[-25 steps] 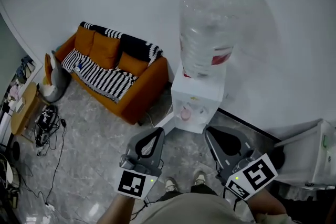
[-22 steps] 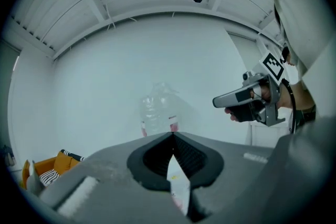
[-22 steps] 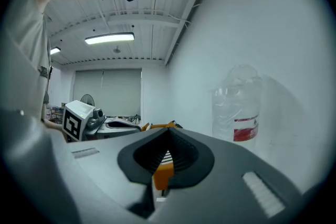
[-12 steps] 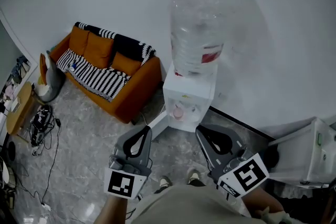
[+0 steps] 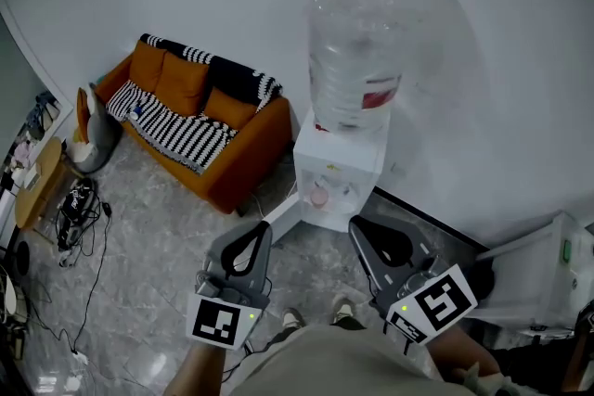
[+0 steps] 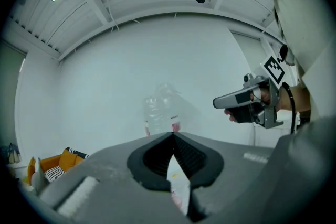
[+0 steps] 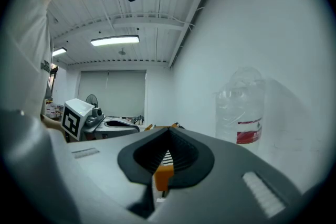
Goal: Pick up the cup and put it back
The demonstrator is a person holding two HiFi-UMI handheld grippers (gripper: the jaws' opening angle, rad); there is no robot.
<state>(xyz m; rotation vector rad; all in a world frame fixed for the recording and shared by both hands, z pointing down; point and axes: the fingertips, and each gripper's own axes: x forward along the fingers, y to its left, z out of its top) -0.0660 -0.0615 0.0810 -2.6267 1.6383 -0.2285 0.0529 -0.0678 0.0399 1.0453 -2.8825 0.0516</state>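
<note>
A small pink cup (image 5: 320,197) stands in the recess of a white water dispenser (image 5: 336,164) that carries a large clear bottle (image 5: 357,60). My left gripper (image 5: 264,224) and right gripper (image 5: 354,223) hover side by side in front of the dispenser, short of the cup, both shut and empty. In the left gripper view the jaws of the left gripper (image 6: 172,135) meet at the tips, with the bottle (image 6: 160,113) beyond and the right gripper (image 6: 247,105) off to the right. In the right gripper view the right gripper (image 7: 169,129) is shut too, with the bottle (image 7: 241,113) at the right.
An orange sofa (image 5: 200,121) with a striped blanket stands left of the dispenser against the white wall. A white bin (image 5: 548,278) sits at the right. Cables (image 5: 79,209) and a small wooden table (image 5: 37,185) lie at the far left on the marble floor.
The head view has shifted slightly, so the dispenser sits a little lower and further left in the frame. Both grippers stay shut in front of it, at about the same distance.
</note>
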